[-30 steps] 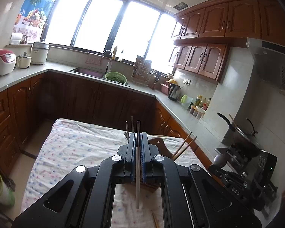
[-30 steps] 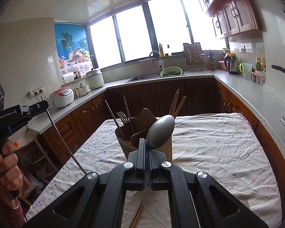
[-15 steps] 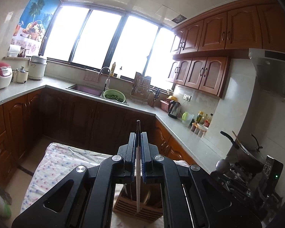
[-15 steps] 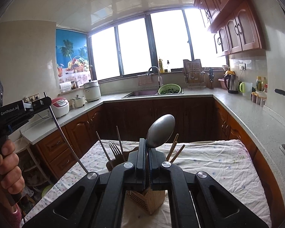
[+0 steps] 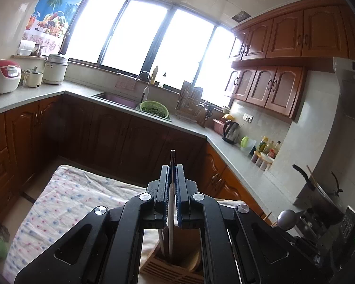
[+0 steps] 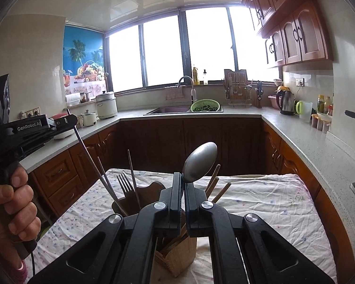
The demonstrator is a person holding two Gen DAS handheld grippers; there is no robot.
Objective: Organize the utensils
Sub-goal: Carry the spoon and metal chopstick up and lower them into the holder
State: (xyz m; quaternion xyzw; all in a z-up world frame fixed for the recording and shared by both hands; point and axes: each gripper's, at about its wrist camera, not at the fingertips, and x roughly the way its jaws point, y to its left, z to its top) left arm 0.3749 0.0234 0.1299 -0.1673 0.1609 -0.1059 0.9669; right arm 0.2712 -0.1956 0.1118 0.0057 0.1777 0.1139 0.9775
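Note:
My left gripper (image 5: 172,172) is shut on a thin metal chopstick (image 5: 170,213) that hangs down into the wooden utensil holder (image 5: 177,265) right below it. From the right wrist view the left gripper (image 6: 67,120) stands at the left and its chopstick (image 6: 94,163) slants down into the holder's left compartment (image 6: 127,203). My right gripper (image 6: 184,184) is shut on a metal spoon (image 6: 200,162), bowl up, just above the holder (image 6: 175,253). A fork (image 6: 124,184), more metal chopsticks and wooden chopsticks (image 6: 215,184) stand in the holder.
The holder stands on a table under a flowered cloth (image 6: 260,203). Wooden cabinets and a grey counter (image 6: 295,130) ring the table, with a sink (image 6: 168,110), green colander (image 6: 204,105), kettle (image 6: 286,103) and rice cooker (image 5: 3,75). A stove with a pan (image 5: 319,189) is at the right.
My left gripper has lowered the metal chopstick until its tip is inside the holder. Both grippers have come down closer above the holder; the spoon stays gripped.

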